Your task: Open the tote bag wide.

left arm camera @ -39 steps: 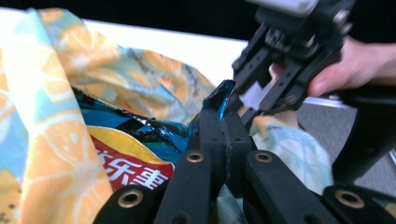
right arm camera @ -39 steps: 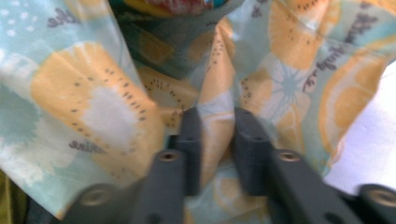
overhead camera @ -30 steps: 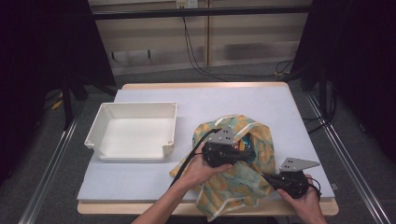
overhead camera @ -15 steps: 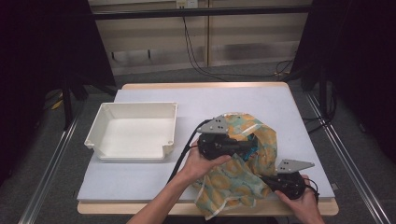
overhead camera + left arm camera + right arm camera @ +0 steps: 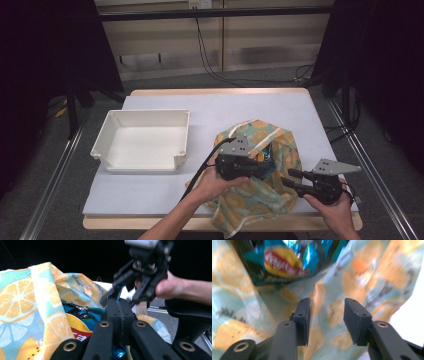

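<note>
- Nearest the person, the right gripper (image 5: 292,176) has just been opening its jaws; in the right gripper view they stand apart with only loose lemon-print bag (image 5: 260,197) fabric in the gap, nothing pinched. With that side let go, I judge the bag mouth may sag shut.
- The left gripper (image 5: 267,167) is clamped on the blue crisp packet (image 5: 75,320), which sits half inside the bag at the table's near right. A tug could drag the bag along or crush the packet.
- Farther left, the white tray (image 5: 182,150) stands apart; a snagged bag might sweep toward it.
</note>
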Motion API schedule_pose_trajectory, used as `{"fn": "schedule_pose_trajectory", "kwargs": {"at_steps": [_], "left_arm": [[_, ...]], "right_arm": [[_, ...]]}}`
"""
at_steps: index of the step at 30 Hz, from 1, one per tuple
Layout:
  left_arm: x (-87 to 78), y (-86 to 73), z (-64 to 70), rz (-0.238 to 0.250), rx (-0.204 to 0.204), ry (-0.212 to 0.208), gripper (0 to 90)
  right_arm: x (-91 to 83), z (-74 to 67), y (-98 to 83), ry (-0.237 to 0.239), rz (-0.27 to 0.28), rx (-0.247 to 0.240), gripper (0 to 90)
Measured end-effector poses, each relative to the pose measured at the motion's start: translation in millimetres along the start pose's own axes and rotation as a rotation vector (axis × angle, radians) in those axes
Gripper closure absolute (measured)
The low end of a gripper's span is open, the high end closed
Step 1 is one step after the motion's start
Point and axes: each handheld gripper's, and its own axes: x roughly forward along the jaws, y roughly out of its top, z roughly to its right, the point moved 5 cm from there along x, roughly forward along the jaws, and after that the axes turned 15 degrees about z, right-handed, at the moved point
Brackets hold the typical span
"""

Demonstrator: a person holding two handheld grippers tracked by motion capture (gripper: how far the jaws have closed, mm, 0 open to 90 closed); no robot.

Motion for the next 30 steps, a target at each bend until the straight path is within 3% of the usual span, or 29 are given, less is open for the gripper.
{"fn": "schedule_pose_trajectory", "kwargs": {"at_steps": [6, 13, 17, 23, 26, 30], "left_arm": [[-3.0, -0.2, 0.3, -0.001, 0.002, -0.004, 90.0], [-3.4, -2.7, 4.5, -0.010, 0.009, -0.007, 89.9], [-3.3, -3.9, 4.9, -0.018, 0.010, -0.015, 89.9], [-3.4, -6.0, 7.7, -0.017, 0.012, -0.030, 89.9], [-2.5, -7.2, 9.3, -0.020, 0.011, -0.034, 89.8], [-2.7, -8.7, 11.2, -0.027, 0.015, -0.039, 89.8]], "right_arm": [[-2.5, 9.7, 26.8, -0.030, 0.059, -0.018, 54.6], [19.5, 27.7, 56.2, -0.060, 0.111, -0.019, 50.1], [35.0, 35.1, 68.1, -0.061, 0.115, -0.026, 49.7], [55.5, 42.8, 70.6, -0.065, 0.087, -0.035, 49.9], [61.8, 44.9, 73.5, -0.060, 0.091, -0.024, 53.9], [67.5, 47.5, 76.2, -0.048, 0.087, -0.020, 72.0]]}}
